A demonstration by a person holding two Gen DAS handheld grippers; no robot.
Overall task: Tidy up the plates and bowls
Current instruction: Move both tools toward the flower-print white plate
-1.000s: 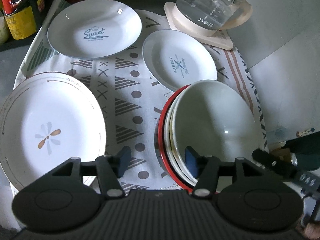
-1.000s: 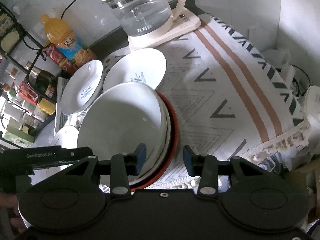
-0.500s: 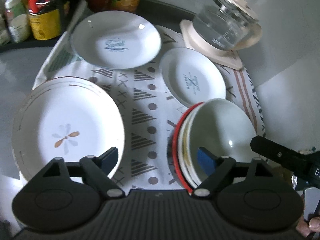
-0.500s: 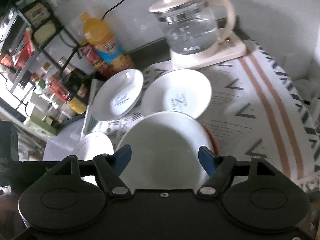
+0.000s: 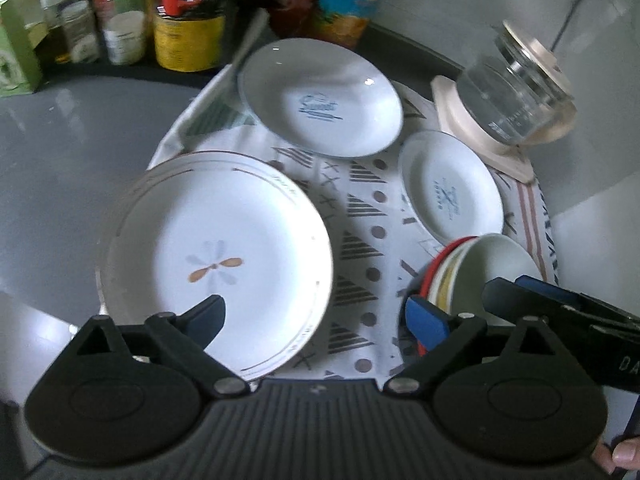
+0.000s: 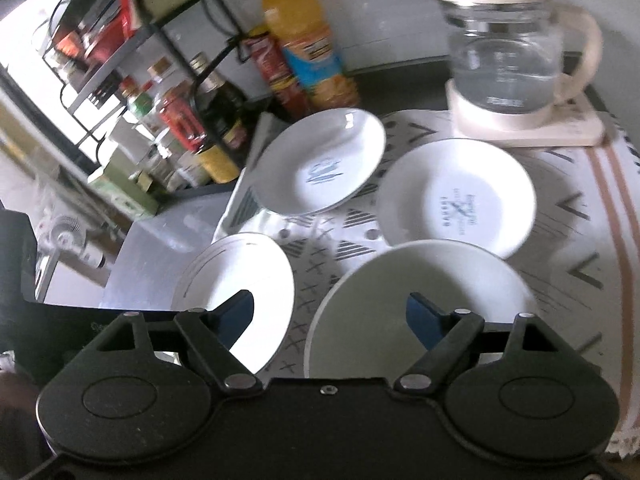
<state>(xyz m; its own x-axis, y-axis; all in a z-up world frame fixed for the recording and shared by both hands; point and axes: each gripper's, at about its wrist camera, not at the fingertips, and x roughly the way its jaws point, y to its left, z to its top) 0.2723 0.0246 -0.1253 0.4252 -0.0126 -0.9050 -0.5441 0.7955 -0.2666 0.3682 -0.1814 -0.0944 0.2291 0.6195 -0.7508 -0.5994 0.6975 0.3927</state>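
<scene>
Grey countertop (image 5: pixel 76 168) runs under a patterned cloth (image 5: pixel 356 216) where your dishes sit, with bottles and jars crowded along the back wall and a glass kettle (image 6: pixel 504 52) on its cream base at the far right corner.

Your left gripper (image 5: pixel 316 318) hangs over the near edge of the cloth, its jaws opening wide with nothing between the pads; one blue pad overlaps the flower plate (image 5: pixel 216 260) in the view, the other sits just in front of the stack of bowls (image 5: pixel 496 264). That stack, a white bowl nested in others with a red rim outermost, rests on the cloth to the right of the flower plate.

Your right gripper (image 6: pixel 330 314) hovers above the same stack, its jaws also opening and gripping nothing, the top bowl's inside showing behind them.

Farther back lie the "Sweet" plate (image 5: pixel 320 96) and, just beside it to the right, the "Bakery" plate (image 5: pixel 452 192), whose near edge meets the bowl stack.
</scene>
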